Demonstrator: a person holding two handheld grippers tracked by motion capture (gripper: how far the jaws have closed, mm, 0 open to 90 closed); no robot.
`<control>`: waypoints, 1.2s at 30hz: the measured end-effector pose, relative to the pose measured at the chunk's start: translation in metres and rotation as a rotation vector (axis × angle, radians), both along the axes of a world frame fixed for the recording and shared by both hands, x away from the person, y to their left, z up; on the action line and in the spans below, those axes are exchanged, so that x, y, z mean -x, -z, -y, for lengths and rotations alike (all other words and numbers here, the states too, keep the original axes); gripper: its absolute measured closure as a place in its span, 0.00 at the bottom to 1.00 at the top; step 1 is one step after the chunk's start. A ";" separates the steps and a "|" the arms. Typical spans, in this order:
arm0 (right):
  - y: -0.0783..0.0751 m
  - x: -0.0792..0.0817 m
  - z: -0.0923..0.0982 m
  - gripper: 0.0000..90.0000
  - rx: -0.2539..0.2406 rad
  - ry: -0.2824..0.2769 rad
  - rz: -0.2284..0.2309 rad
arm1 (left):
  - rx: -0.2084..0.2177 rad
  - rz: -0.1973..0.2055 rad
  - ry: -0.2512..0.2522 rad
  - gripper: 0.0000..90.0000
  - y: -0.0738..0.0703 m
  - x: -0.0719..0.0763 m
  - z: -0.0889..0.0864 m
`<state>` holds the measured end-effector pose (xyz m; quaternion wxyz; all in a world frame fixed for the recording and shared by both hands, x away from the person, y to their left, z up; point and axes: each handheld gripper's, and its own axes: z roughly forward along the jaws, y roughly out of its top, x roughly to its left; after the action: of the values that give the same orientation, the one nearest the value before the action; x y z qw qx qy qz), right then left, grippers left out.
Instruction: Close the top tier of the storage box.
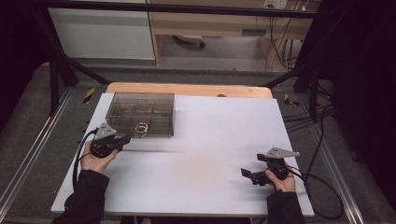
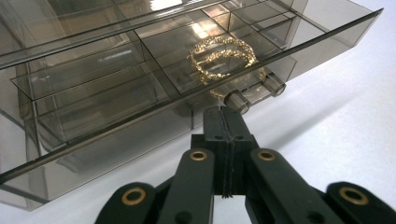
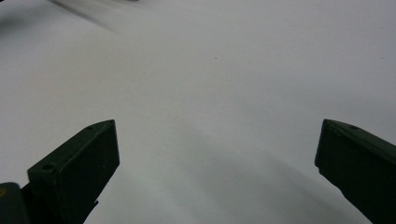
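1. The left tongs (image 2: 223, 116) are sitting clenched, jaws pressed flat together with nothing between them, their tips right at the front edge of the smoky plastic organizer box (image 1: 140, 115) near a small round knob (image 2: 237, 100) on its lid.
2. The box is lying at the far left of the white desk (image 1: 201, 154), and a gold bracelet (image 2: 223, 58) is resting in one of its front compartments.
3. The right tongs (image 1: 249, 174) are hanging released, jaws spread wide over bare desk, well apart from the box.
4. The step in hand seems to be working the lid at its front edge; whether the tips are touching the knob is unclear.
5. Next, the left tongs will probably be needing a careful nudge or a fresh grip at that knob, while the right tongs could be coming over to steady the box.
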<state>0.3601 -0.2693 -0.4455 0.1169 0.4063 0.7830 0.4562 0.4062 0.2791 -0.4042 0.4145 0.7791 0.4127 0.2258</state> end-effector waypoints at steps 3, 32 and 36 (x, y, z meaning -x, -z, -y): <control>0.000 0.000 0.000 0.01 -0.001 0.000 -0.001 | -0.001 0.005 -0.005 0.99 0.000 -0.001 0.001; 0.000 0.000 0.000 0.01 -0.001 -0.002 0.000 | 0.005 0.017 -0.034 0.99 0.002 -0.017 0.001; 0.000 0.000 0.000 0.01 -0.002 -0.002 0.000 | 0.007 0.016 -0.036 0.99 0.002 -0.019 0.001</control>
<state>0.3602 -0.2694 -0.4457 0.1162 0.4056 0.7829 0.4572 0.4247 0.2779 -0.4060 0.4166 0.7680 0.4242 0.2382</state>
